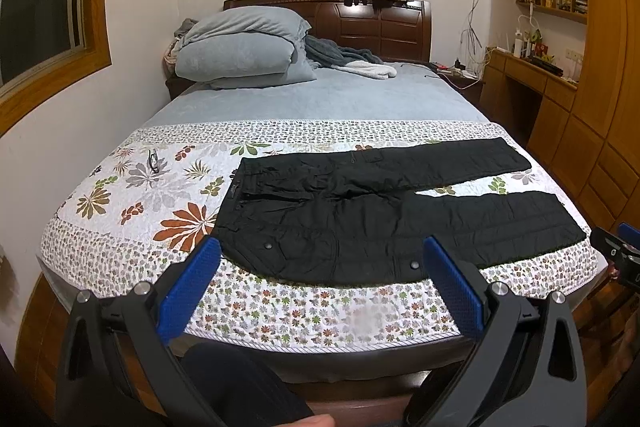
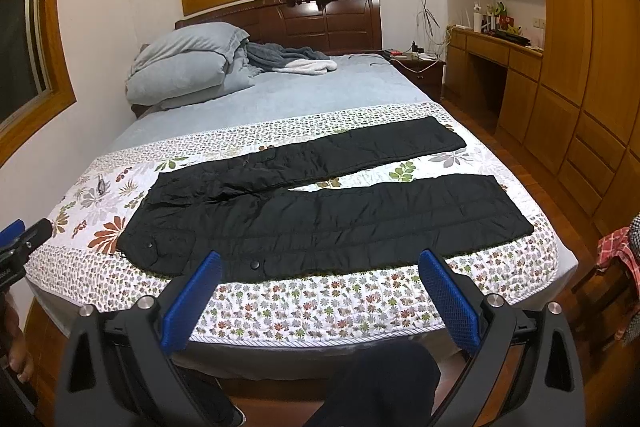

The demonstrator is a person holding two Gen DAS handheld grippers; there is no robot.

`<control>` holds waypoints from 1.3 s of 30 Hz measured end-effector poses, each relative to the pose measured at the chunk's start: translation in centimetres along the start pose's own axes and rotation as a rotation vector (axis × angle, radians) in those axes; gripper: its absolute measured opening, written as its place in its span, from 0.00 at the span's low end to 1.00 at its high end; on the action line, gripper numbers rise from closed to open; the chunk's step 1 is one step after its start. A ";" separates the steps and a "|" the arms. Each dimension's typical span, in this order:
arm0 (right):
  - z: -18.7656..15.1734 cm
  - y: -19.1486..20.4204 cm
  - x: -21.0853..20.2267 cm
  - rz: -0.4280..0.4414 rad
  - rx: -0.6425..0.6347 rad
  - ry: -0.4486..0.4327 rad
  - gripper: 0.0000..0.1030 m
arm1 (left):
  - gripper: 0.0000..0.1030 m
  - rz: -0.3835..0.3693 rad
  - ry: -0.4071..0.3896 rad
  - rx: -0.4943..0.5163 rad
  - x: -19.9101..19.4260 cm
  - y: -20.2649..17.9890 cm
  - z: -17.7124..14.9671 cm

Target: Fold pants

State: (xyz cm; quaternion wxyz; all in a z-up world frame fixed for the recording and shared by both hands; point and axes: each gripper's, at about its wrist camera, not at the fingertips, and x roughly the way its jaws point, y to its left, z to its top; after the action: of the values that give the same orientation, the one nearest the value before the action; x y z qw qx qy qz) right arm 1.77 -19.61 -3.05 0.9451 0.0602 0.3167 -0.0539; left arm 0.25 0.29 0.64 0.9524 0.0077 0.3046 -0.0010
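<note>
Black pants (image 1: 360,211) lie flat and unfolded on the floral quilt (image 1: 132,187) at the foot of the bed, long axis running across the bed: waistband toward the left, both legs stretching right and slightly splayed apart. The left gripper (image 1: 320,259) and right gripper (image 2: 320,267) hover near the pants' near edge, blue-padded jaws spread wide, holding nothing.

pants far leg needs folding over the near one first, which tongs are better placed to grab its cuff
Probably the right tongs. The far leg's cuff lies toward the right side of the bed, where the right tongs hover open. The left tongs, also open, face the waistband end.
</note>
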 end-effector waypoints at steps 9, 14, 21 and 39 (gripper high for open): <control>0.1 0.0 -0.1 0.002 -0.004 -0.001 0.97 | 0.98 0.001 -0.002 -0.001 -0.1 0.0 0.0; 0.1 0.1 -0.1 0.001 -0.004 -0.003 0.97 | 0.98 0.000 -0.003 -0.002 -0.1 0.1 0.1; 0.1 0.0 -0.1 0.002 -0.002 0.001 0.97 | 0.98 0.000 -0.003 -0.002 -0.1 0.1 0.0; -0.1 -0.2 0.1 -0.001 0.001 0.006 0.97 | 0.98 0.001 -0.003 -0.005 -0.2 0.3 0.0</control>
State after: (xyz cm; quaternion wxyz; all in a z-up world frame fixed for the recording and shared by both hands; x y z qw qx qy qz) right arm 1.74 -19.77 -3.23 0.9441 0.0609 0.3194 -0.0544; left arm 0.06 0.56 0.80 0.9530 0.0056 0.3030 0.0003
